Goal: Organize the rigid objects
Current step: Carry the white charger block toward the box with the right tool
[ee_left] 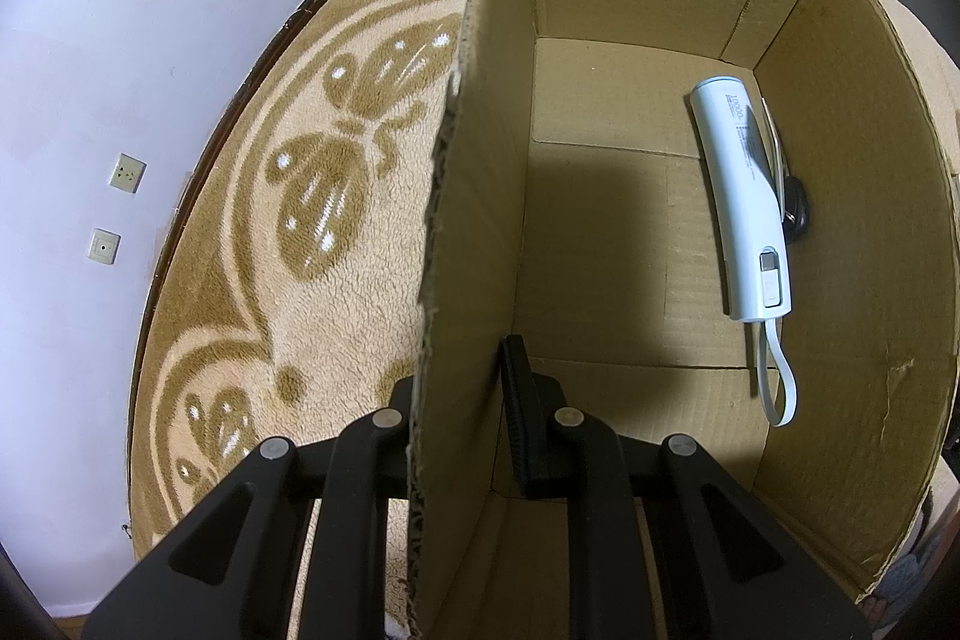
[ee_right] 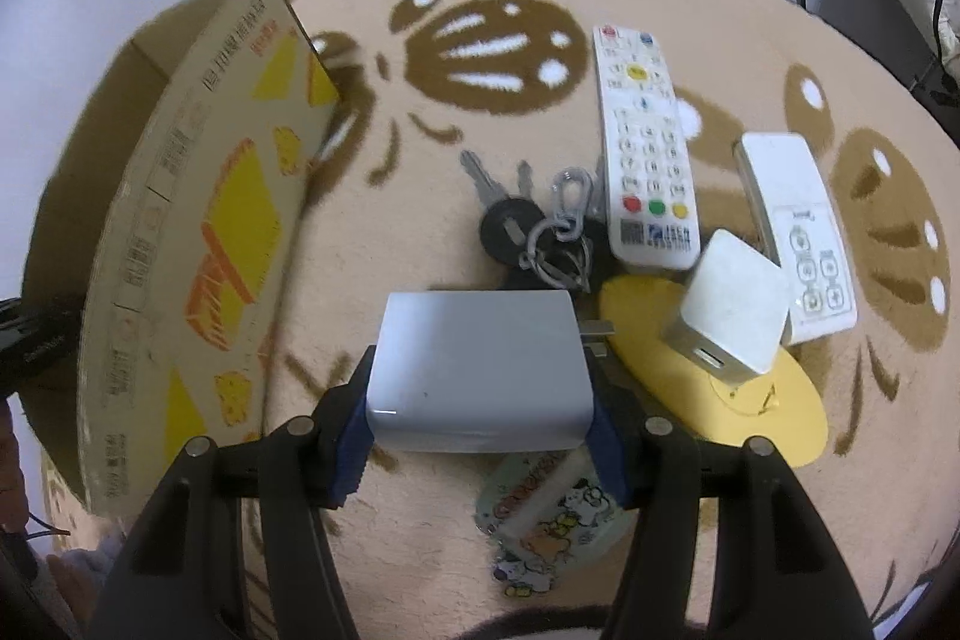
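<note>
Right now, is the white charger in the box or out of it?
Out. The right gripper holds the white charger between its pads above the carpet, beside the cardboard box.

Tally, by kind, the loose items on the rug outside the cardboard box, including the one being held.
Chargers: 2, grey charger in the right hand-held gripper, white cube charger
Remote control: 1
Key bunch: 1
White box: 1
Yellow disc: 1
Cartoon card: 1
Total: 7
</note>
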{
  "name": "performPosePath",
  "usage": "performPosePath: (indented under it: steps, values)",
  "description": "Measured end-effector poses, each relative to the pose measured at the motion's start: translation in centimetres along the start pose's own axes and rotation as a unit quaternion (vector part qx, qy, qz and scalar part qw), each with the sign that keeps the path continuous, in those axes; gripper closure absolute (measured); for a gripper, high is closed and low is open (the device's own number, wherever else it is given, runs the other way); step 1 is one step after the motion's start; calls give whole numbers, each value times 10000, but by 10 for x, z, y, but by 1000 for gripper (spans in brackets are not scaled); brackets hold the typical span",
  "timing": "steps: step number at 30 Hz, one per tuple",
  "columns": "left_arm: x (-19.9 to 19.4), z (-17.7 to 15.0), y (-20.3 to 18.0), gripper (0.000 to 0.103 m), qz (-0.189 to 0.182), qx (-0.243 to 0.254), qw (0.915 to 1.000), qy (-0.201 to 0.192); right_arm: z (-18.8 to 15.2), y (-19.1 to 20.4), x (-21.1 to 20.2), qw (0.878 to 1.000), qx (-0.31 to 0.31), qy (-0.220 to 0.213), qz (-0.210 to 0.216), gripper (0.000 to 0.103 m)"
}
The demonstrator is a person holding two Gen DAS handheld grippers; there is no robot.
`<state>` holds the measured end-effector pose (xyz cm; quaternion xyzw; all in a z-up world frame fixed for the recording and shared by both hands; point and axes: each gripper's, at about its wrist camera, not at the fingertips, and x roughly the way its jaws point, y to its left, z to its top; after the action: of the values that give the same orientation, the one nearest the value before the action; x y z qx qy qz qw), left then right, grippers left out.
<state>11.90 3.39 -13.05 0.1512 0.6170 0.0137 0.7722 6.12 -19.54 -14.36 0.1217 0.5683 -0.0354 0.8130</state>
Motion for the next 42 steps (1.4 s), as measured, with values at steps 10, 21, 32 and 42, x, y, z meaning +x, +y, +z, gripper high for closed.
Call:
performPosePath:
  steps: [10, 21, 32, 42]
  values:
    - [0, 0, 1, 87, 7, 7, 10000, 0, 1, 8, -20, 9981, -211, -586, -25, 38]
    - [1, 0, 1, 87, 6, 7, 10000, 2, 9, 25, -35, 9927, -403, -1135, 21, 38]
    - [2, 1, -1, 86, 79, 11, 10000, 23, 41, 54, -45, 9869, -579, -1485, 230, 38]
    - [2, 0, -1, 86, 81, 19, 10000, 10, 60, 81, -57, 9804, -756, -1786, 338, 38]
